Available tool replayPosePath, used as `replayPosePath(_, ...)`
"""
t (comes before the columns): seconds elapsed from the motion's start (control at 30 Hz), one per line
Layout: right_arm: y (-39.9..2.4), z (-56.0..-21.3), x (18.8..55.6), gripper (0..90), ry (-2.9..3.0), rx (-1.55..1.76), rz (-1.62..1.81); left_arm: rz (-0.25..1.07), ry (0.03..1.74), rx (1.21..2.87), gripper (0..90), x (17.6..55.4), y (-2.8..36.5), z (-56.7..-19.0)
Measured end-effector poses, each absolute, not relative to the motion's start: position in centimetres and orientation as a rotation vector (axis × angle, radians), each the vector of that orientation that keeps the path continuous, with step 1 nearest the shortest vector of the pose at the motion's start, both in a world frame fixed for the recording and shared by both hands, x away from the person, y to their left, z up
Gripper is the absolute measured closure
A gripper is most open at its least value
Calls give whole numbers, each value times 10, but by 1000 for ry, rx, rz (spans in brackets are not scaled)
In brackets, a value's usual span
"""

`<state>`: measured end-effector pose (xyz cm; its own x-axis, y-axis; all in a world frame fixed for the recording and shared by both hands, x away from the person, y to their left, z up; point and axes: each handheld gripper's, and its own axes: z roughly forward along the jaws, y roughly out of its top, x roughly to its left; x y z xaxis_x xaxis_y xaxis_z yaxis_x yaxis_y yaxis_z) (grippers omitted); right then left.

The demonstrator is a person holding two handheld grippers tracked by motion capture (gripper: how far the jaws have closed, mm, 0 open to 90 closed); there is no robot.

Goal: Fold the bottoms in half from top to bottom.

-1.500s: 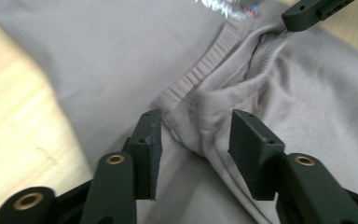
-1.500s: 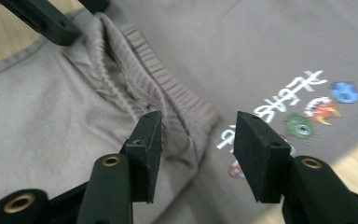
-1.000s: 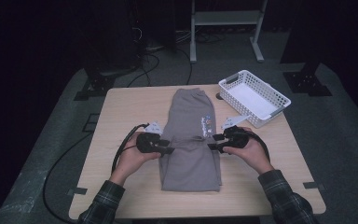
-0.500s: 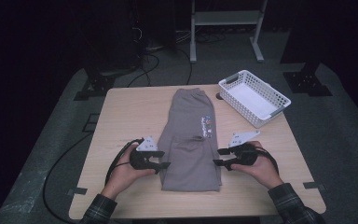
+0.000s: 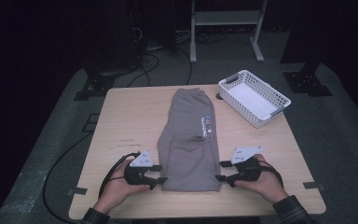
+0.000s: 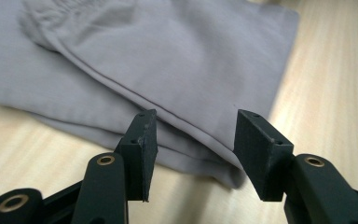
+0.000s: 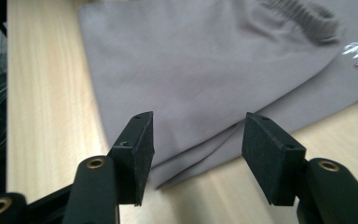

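We judged the folded grey trousers (image 5: 189, 140) soft and limp, best pinched at the six-o'clock corners; left tool (image 5: 161, 179) and right tool (image 5: 222, 171) stood apart, jaws just opening, empty.

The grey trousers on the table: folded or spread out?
Folded. The grey trousers lie as one narrow strip, a cuff doubled back, stacked layers along their near edge.

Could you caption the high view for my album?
Two open grippers flank folded grey trousers on a wooden table.
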<state>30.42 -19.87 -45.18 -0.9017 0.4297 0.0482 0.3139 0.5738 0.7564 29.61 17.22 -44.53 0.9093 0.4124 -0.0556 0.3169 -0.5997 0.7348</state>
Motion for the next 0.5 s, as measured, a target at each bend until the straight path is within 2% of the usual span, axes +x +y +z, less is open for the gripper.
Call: replayPosePath(0.5,-181,-461,281,373,2715,505,1187,122,440,2310,417,283,163,-458)
